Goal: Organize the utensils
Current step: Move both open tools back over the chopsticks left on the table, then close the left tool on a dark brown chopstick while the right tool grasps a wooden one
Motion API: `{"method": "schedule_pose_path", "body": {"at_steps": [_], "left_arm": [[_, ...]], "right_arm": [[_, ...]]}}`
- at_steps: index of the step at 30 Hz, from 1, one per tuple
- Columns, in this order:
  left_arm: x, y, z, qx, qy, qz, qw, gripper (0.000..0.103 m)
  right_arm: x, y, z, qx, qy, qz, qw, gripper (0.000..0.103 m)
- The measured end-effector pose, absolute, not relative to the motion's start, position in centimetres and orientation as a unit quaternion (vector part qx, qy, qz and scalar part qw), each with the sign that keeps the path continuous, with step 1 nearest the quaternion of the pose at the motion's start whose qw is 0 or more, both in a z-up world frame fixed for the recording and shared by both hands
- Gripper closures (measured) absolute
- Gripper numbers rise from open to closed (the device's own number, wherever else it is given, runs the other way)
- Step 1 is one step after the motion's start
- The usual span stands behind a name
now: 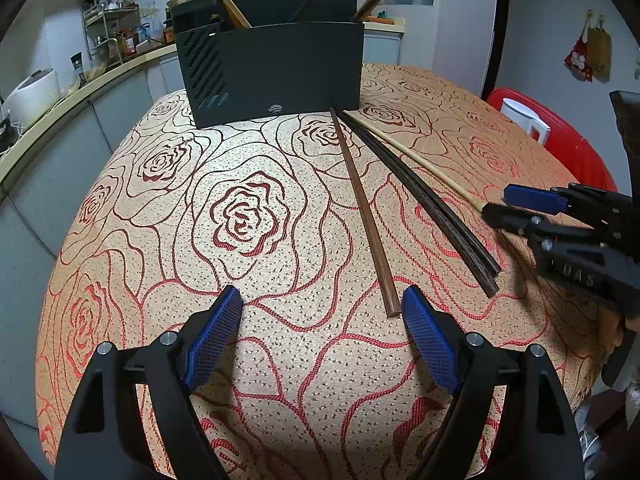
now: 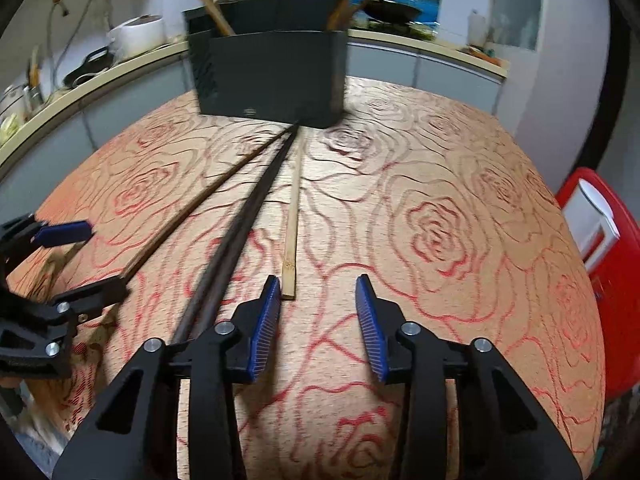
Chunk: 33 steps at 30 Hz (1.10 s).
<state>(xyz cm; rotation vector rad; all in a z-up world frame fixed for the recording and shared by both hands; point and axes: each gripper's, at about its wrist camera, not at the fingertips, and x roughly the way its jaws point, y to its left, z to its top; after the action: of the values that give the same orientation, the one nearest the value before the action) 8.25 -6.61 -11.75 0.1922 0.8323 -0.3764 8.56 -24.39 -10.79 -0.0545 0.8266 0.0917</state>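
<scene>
Task approx halfway, judging by layout: several chopsticks already stand in the dark utensil holder (image 1: pixel 280 72) at far end of the rose-patterned tablecloth (image 1: pixel 248 216), w/ four left flat on it – a brown chopstick (image 1: pixel 362 208), a dark pair (image 1: pixel 424 196) lying touching each other, & a pale bamboo chopstick (image 2: pixel 291 216). Left gripper (image 1: pixel 322 312) hangs wide open, nothing betw pads, brown stick's near end just beside its right pad. Right gripper (image 2: pixel 316 296) partly open, empty; bamboo stick's near end sits just beside its left pad, outside the gap. Nothing gripped yet
</scene>
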Motion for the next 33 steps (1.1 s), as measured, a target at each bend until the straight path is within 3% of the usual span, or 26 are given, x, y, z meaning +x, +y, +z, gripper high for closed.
{"method": "schedule_pose_path", "body": {"at_steps": [6, 15, 17, 24, 30, 33], "left_arm": [[8.3, -6.6, -11.6, 0.084, 0.401, -0.186, 0.893, 0.026], [8.5, -7.4, -11.3, 0.069, 0.398, -0.207, 0.891, 0.057], [8.4, -7.8, -11.4, 0.077, 0.394, -0.207, 0.892, 0.064], [8.2, -7.9, -11.5, 0.094, 0.386, -0.198, 0.896, 0.079], [8.3, -7.5, -11.5, 0.092, 0.386, -0.193, 0.897, 0.096], [8.4, -7.2, -11.5, 0.086, 0.388, -0.196, 0.896, 0.096]], "right_arm": [[9.0, -24.4, -10.9, -0.017, 0.404, 0.064, 0.912, 0.073], [10.2, -23.4, -10.9, -0.011, 0.409, 0.086, 0.908, 0.073], [10.2, -23.4, -10.9, -0.013, 0.409, 0.084, 0.909, 0.078], [10.1, -23.7, -11.0, -0.008, 0.408, 0.08, 0.91, 0.091], [10.1, -23.7, -11.0, -0.004, 0.407, 0.079, 0.91, 0.095], [10.1, -24.0, -11.1, 0.006, 0.406, 0.081, 0.91, 0.095]]}}
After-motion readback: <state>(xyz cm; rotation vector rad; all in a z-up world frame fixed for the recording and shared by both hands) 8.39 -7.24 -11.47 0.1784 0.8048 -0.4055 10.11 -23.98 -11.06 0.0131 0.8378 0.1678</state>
